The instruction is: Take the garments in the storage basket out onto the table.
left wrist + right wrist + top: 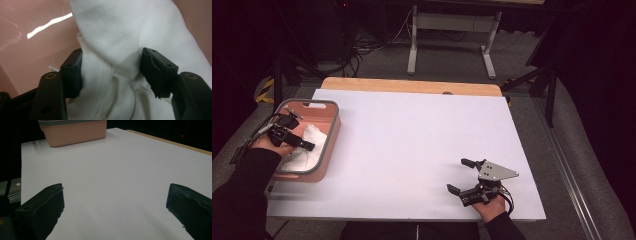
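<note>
A white cloth point(312, 155) lies bunched inside a pink basket point(333, 131) with a grey rim at the left side of the table. My left gripper point(308, 145) reaches down into the basket. In the left gripper view its jaws stand on either side of a gathered fold of the cloth point(120, 32), and both pads point(75, 75) press into the fabric, which creases between them. My right gripper point(457, 175) rests near the front right of the table, jaws wide apart with nothing between them. The right gripper view looks across the bare sheet toward the basket point(75, 132).
A white sheet point(422, 135) covers the wooden table, whose far edge point(412, 86) shows bare wood. The basket's pink inner wall point(30, 50) stands close behind the cloth. Beyond the table stand a metal desk frame point(452, 30) and dark stands.
</note>
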The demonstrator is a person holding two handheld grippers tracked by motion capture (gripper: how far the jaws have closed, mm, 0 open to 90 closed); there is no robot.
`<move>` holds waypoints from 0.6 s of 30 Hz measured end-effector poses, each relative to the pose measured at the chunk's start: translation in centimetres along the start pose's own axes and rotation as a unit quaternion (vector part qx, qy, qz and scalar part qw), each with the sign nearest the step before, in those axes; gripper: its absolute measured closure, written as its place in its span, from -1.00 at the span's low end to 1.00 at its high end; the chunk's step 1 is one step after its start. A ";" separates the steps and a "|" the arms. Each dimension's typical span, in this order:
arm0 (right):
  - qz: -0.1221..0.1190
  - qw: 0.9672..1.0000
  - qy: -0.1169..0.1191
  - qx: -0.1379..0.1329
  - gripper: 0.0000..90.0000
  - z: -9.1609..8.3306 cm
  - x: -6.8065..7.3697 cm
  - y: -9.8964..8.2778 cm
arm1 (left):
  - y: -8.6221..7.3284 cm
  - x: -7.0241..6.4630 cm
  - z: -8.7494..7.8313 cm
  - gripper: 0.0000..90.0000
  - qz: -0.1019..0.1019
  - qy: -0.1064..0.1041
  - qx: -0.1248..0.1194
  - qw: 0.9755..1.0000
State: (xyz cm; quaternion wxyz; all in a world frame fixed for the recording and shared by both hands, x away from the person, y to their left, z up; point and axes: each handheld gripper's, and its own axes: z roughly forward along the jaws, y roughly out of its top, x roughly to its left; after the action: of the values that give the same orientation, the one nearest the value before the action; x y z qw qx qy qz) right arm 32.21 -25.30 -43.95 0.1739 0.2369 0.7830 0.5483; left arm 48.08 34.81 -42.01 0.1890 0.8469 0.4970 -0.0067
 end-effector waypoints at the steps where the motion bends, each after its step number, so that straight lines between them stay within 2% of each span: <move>1: 0.000 1.000 0.000 0.000 -0.96 0.0 0.0 0.0 | 0.0 0.0 0.0 -0.03 -0.002 -0.003 0.002 1.000; 4: 0.000 1.000 0.000 -0.002 -0.96 -0.1 0.0 0.0 | 0.0 -0.2 -0.2 0.24 0.003 0.000 0.003 1.000; 8: 0.000 1.000 -0.001 -0.002 -0.96 -0.1 0.0 0.0 | -0.1 -0.3 -0.5 0.50 0.008 0.002 0.003 1.000; 14: 0.000 1.000 -0.001 -0.002 -0.96 -0.1 0.0 0.0 | -0.2 -0.6 -0.8 0.63 0.014 0.009 -0.001 1.000; 17: 0.000 1.000 -0.001 -0.002 -0.96 0.0 0.0 0.0 | -0.4 -0.7 -1.2 0.65 0.018 0.010 -0.015 1.000; 18: 0.000 1.000 -0.001 -0.002 -0.96 -0.1 0.0 0.0 | -0.5 -0.8 -1.5 0.66 0.019 0.012 -0.026 0.999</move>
State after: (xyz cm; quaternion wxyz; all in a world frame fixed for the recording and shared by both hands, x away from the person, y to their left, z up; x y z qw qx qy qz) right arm 32.20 -25.36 -43.92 0.1751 0.2373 0.7815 0.5498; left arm 46.99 34.85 -40.66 0.2054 0.8507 0.4833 0.0204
